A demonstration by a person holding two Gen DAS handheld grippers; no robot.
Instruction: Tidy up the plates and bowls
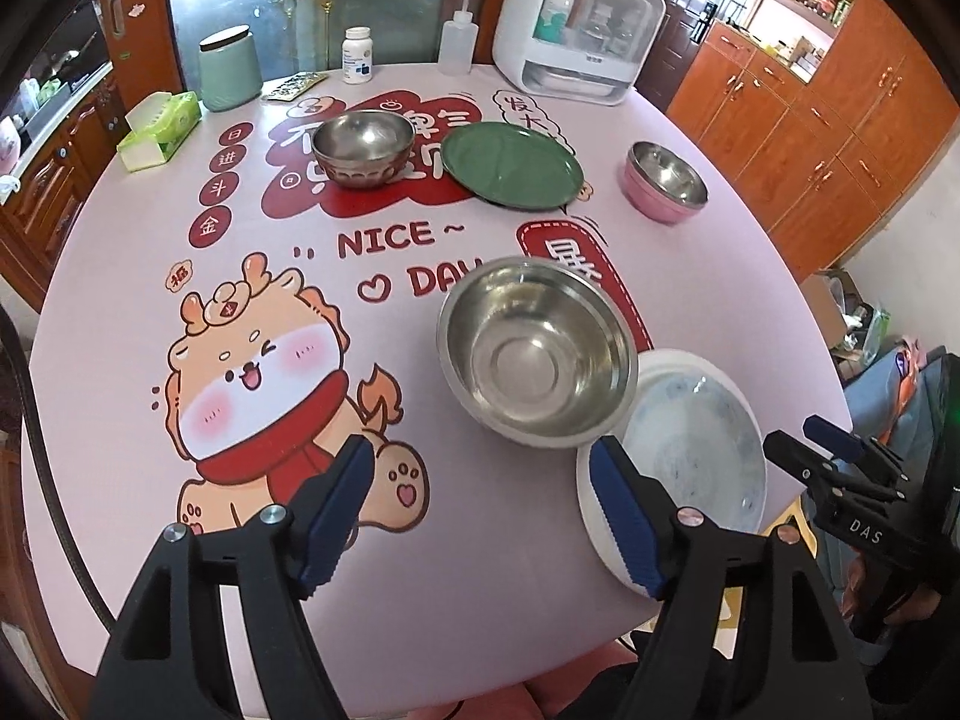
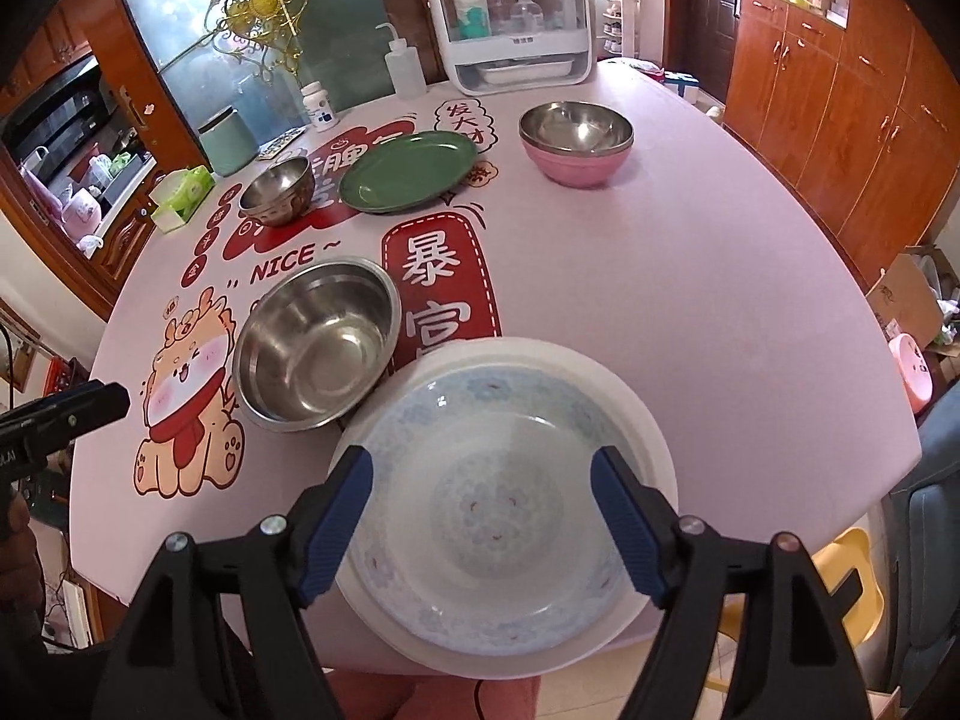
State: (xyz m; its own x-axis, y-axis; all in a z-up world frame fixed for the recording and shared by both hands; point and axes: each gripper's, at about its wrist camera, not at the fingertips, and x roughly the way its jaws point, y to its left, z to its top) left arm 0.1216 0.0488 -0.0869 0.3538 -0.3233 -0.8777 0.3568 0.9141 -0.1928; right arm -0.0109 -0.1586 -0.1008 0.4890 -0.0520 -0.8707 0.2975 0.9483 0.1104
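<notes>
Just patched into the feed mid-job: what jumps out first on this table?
The pink tablecloth with its big cartoon dragon and red lettering dominates. Nearest, a floral plate nests in a white plate at the table's near edge, a large steel bowl at its left. Farther back stand a green plate and a pink bowl.

Two wrist views, angled down, sharing table (image 1: 480, 540), steel bowl (image 2: 318, 348)
</notes>
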